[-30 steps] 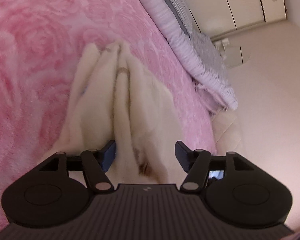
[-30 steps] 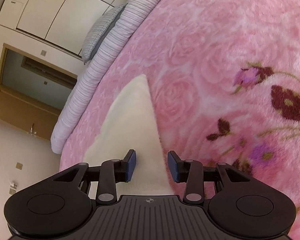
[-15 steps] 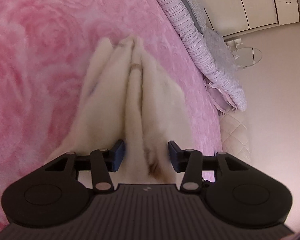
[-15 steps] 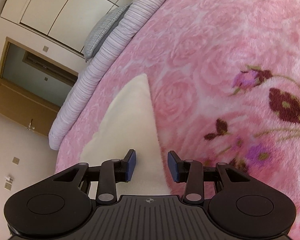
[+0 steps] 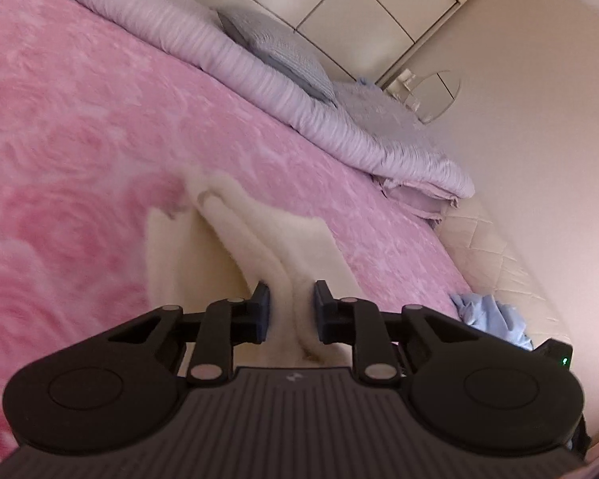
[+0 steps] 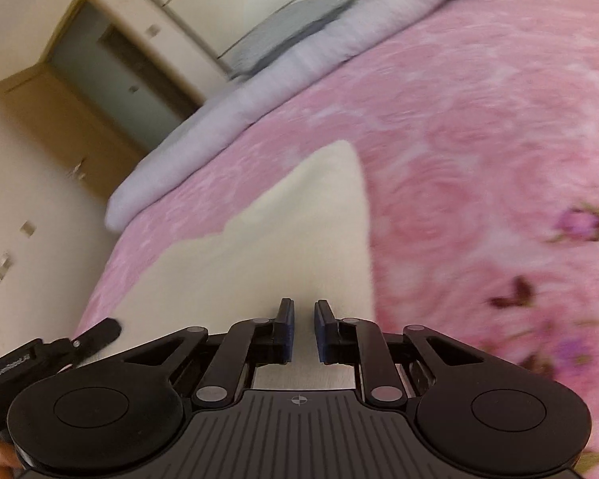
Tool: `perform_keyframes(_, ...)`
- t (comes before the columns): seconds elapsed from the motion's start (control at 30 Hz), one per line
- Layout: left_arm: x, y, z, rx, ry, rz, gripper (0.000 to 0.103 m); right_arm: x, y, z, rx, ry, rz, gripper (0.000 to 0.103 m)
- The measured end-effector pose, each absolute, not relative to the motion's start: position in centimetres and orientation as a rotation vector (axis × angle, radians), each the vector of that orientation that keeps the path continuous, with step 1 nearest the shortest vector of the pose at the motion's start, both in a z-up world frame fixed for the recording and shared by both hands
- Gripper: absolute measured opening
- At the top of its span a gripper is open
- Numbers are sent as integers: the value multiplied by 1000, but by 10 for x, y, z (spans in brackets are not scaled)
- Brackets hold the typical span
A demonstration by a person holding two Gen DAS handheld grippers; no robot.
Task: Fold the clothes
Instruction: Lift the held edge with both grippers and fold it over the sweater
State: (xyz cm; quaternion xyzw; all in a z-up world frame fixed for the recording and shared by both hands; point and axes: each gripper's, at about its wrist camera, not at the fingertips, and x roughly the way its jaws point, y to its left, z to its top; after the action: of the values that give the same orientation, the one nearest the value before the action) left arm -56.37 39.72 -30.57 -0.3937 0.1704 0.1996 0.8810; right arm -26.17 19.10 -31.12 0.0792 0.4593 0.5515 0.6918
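I am at the grasping step of a fold: both my grippers are closing on the near edge of the cream garment (image 5: 259, 239), which lies spread on the pink blanket (image 5: 80, 139) straight ahead of each tool. My left gripper (image 5: 289, 307) has a raised ridge of the cloth between its jaws, and the blue pads look to be pinching it already, the bunched folds running away from the fingertips toward a crumpled far end. My right gripper (image 6: 304, 329) is narrowing over a flat stretch of the same garment (image 6: 299, 231); cloth shows in the slim gap between the pads, though I cannot tell whether they have truly caught it or only hover over it. The fabric reads as soft, thick and fleecy, limp enough to sag into ridges on my left yet lying smooth and sheet-like on my right, tapering to a pointed corner well ahead. The blanket beneath is plush, with a rose pattern, so I judge it will drag on the cloth. Beyond lies a striped, ribbed quilt (image 5: 299, 92) along the bed's far side. Next I judge both grips must be firm, then both ends lifted together and carried forward, kept level so the fold lands straight.
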Motion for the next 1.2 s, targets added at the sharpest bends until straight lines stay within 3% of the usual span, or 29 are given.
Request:
perform_keyframes(0.33,-588,420,-366,-1011,326,389,20,-285,206,-316,68,973,1279,15)
perform_keyframes(0.53,-587,426,-357,-984,364,402,25,-274,198,-316,128,985,1309,16)
perform_keyframes(0.57,-592,425,-353,-1001,358,404,26,-267,192,-316,182,1019,1306,20)
perform_keyframes(0.6,-598,423,-350,-1030,344,403,35,-259,183,-319,240,1055,1297,23)
perform_keyframes(0.63,-605,422,-348,-1066,325,397,40,-252,174,-321,299,1086,1285,34)
perform_keyframes(0.67,-611,421,-347,-1100,307,392,50,-246,164,-324,350,1115,1267,53)
perform_keyframes(0.73,-619,419,-349,-1167,290,391,56,-240,148,-332,415,1168,1223,71)
perform_keyframes(0.9,-611,409,-356,-1149,384,426,57,-242,137,-360,496,1323,1184,73)
perform_keyframes(1.13,-601,417,-380,-1195,406,400,63,-248,158,-370,457,1316,1198,72)
perform_keyframes(1.2,-599,418,-388,-1218,386,390,52,-249,166,-369,428,1316,1219,58)
